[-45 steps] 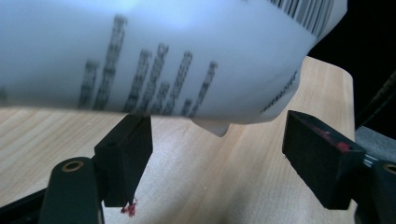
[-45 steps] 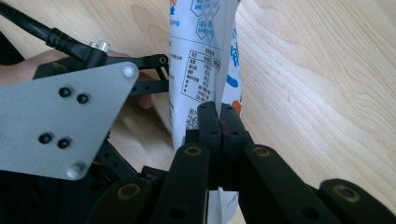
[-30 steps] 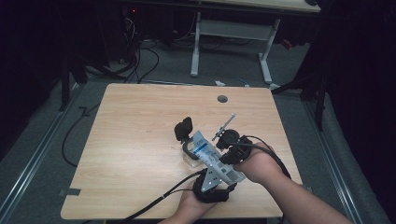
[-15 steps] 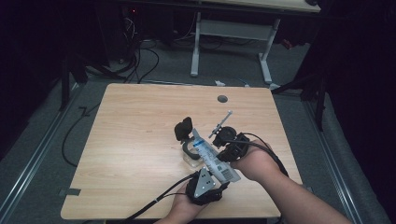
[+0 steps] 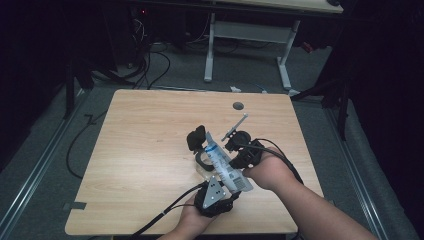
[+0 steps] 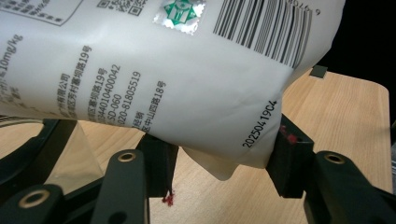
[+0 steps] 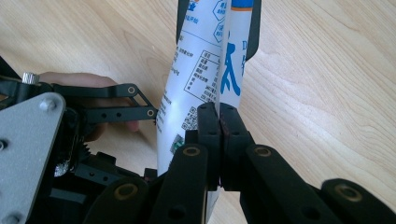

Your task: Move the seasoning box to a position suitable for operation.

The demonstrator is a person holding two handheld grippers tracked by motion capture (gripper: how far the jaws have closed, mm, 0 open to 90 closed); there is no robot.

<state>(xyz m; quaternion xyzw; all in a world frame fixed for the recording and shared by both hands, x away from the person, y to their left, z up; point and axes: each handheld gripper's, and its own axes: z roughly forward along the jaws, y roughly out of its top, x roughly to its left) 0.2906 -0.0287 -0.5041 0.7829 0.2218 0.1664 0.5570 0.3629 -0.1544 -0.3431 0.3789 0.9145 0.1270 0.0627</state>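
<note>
A white pouch (image 5: pixel 222 162) with blue print and a barcode (image 6: pixel 154 79) hangs slanted over the wooden table (image 5: pixel 150 130). My right gripper (image 7: pixel 219 140) is shut on the pouch's thin sealed edge (image 7: pixel 231 70); in the high view the right gripper (image 5: pixel 226 152) comes at it from the right. My left gripper (image 6: pixel 224 158) has just been closing its jaws on the pouch's lower corner, and both pads (image 6: pixel 282 149) now touch it. From above, the left gripper (image 5: pixel 227 181) reaches up from the near edge.
A black piece (image 5: pixel 197 137) with a dark ring (image 5: pixel 202 159) below it lies on the table just left of the pouch. A round hole (image 5: pixel 238 106) sits near the table's far edge. Cables (image 5: pixel 165 212) trail off the near edge.
The left gripper's jaws have drawn in around the pouch's lower end. Both hands have stayed almost where they were, and the right gripper has kept its grip.
</note>
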